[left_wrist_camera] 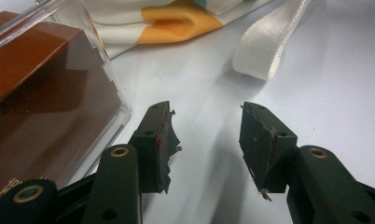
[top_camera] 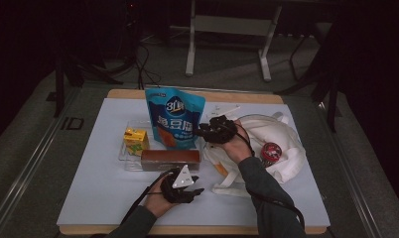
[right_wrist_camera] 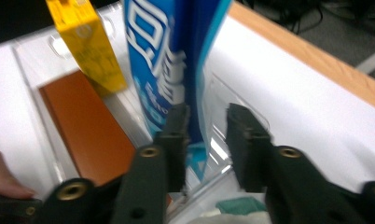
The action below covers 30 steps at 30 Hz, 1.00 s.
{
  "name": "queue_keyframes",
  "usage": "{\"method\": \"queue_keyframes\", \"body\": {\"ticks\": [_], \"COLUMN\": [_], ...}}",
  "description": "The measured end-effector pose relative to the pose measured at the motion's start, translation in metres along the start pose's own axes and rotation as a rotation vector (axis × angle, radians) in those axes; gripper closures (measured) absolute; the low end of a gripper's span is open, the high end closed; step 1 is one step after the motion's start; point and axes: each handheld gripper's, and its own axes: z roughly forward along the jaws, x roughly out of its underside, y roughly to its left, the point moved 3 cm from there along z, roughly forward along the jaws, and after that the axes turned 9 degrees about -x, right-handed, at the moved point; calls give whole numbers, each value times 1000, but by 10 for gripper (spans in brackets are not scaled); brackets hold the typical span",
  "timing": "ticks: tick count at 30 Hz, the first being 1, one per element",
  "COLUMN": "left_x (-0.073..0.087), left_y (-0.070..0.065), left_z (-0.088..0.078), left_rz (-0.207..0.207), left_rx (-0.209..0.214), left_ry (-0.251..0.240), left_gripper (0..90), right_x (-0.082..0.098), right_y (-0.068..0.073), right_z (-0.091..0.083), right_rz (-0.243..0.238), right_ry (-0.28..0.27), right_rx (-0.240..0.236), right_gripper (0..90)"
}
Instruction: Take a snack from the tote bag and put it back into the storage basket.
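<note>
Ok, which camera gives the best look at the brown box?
The high view: the whole brown box shows, lying at the clear tray's near edge. The left gripper view shows one cropped end behind clear plastic; the right gripper view shows it blurred beside the yellow carton.

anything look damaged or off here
Yes: the pads on the left gripper look worn. In the left gripper view the black lining on both fingertips is torn and frayed, with ragged flaps peeling off the edges. Otherwise the white bag just lies crumpled on the table.
</note>
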Motion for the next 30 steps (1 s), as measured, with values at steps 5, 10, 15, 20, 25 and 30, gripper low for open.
{"method": "queue_keyframes", "body": {"ticks": [5,10,15,20,25,30], "left_x": [0,0,0,0,0,0], "left_y": [0,0,0,0,0,1], "left_z": [0,0,0,0,0,0], "left_rz": [2,3,-2,-6,-7,-6], "left_rx": [0,-2,1,3,5,7], "left_ry": [0,2,1,-2,-1,-2], "left_gripper": [534,531,531,531,531,531], "right_x": [3,-1,-5,-10,-15,-22], "right_y": [-1,1,3,4,6,9], "right_z": [13,22,28,35,45,55], "right_rz": [-2,4,8,18,29,30], "right_ry": [107,111,104,96,86,90], "right_rx": [27,61,57,57,63,75], "right_gripper": [893,899,899,899,899,899]}}
